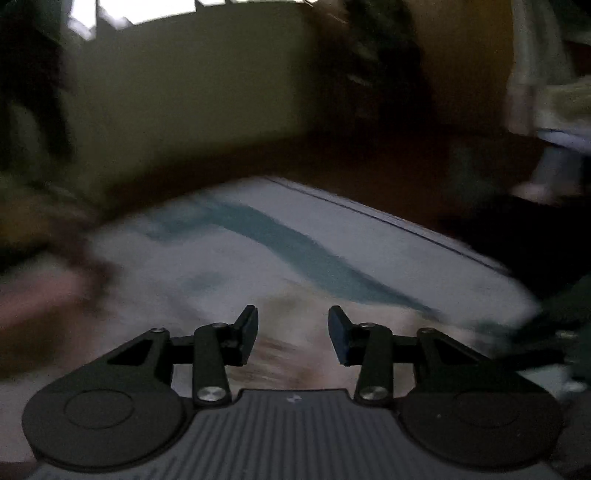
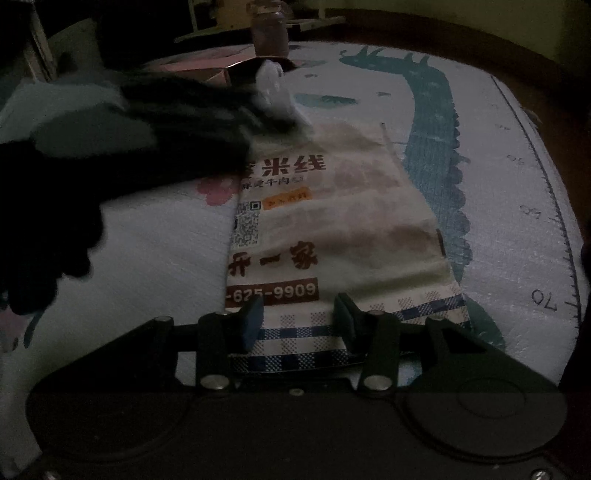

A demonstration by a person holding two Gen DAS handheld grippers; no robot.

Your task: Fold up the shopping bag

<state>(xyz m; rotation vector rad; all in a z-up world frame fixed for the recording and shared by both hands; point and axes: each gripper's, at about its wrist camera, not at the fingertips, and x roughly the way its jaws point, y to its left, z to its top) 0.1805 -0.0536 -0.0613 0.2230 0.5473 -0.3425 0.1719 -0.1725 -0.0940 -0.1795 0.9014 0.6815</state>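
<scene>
While the left view is mostly blur, the right view shows the bag (image 2: 332, 236) flat on the mat (image 2: 517, 206), printed, checked near edge. Both grippers (image 1: 292, 334) (image 2: 298, 320) have jaws spread, empty.

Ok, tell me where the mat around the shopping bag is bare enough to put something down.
Bare mat lies left of the shopping bag, below the dark blurred left gripper. A narrower strip lies between the bag's right edge and the ruler markings. The far end is crowded: a jar and a pink box. The right gripper hovers over the near edge.
</scene>
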